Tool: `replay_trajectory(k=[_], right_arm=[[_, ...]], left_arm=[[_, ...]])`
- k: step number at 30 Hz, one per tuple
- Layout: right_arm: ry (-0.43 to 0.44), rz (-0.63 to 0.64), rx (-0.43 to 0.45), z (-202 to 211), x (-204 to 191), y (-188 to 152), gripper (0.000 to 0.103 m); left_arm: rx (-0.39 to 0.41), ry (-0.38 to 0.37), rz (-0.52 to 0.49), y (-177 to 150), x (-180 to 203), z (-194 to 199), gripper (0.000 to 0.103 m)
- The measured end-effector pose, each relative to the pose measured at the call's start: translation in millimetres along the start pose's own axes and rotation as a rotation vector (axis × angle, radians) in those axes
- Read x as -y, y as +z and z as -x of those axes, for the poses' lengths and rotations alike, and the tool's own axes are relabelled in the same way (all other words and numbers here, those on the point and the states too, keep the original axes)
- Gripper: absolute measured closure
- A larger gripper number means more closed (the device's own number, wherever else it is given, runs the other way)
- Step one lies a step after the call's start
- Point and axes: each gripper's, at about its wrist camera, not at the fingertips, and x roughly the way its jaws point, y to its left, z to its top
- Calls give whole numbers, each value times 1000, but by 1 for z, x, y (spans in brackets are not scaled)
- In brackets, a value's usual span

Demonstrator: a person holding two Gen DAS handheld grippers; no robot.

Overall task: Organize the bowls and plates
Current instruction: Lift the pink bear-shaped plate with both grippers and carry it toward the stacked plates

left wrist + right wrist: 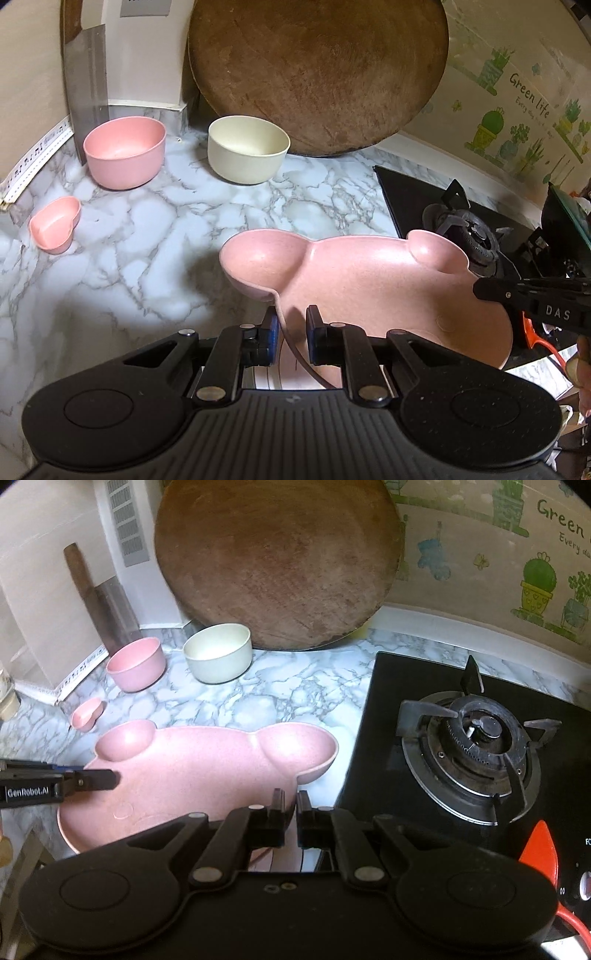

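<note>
Both grippers pinch the pink bear-shaped plastic plate (369, 280): left gripper (291, 332) on its left rim, right gripper (290, 814) on its right rim, likely keeping it level above the marble counter (166, 229). Pink round bowl (123, 151) waits at ten o'clock, cream bowl (247, 147) at eleven.

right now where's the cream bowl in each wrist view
Left wrist: cream bowl upper centre, right of the pink bowl.
Right wrist: cream bowl upper left of centre.
Shared landmark: the round wooden board leaning on the wall right behind it.
</note>
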Motion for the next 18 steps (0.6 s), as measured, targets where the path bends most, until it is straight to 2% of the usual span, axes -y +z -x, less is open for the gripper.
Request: replay_trajectory(k=[9, 18], right_arm=[[-12, -4, 0, -7, -6, -20, 96], [-28, -10, -7, -11, -7, -30, 96]], left_arm=[[18, 10, -24, -11, -3, -3, 89], [-10, -2, -21, -20, -8, -11, 89]])
